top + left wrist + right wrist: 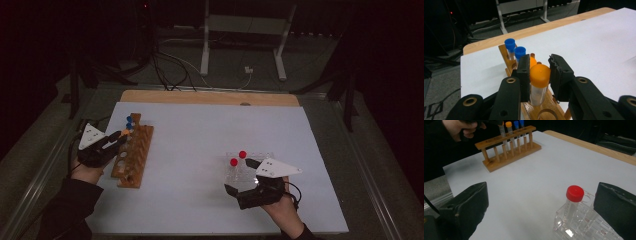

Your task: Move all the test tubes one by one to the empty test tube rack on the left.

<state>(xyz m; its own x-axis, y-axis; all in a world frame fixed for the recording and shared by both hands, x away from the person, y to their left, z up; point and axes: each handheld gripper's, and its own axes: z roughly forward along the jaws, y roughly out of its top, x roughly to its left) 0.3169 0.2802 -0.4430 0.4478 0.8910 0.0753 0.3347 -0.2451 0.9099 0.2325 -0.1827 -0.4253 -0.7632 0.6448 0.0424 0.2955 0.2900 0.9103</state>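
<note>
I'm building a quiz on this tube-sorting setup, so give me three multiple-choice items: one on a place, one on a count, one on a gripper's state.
1. Where does the wooden rack stand?
A. On the table's left side
B. At the table's far right edge
C. On the floor

2. How many blue-capped tubes stand in the wooden rack?
A. None
B. Two
C. Five

3. How does the right gripper stand?
A. Shut on a red-capped tube
B. Open, jaws wide apart
C. Shut on the wooden rack

Answers:
1 A: the high view shows it by the left gripper.
2 B: the left gripper view shows two blue caps behind the orange-capped tube.
3 B: the red-capped tube in the clear rack stands free between its jaws.
</note>
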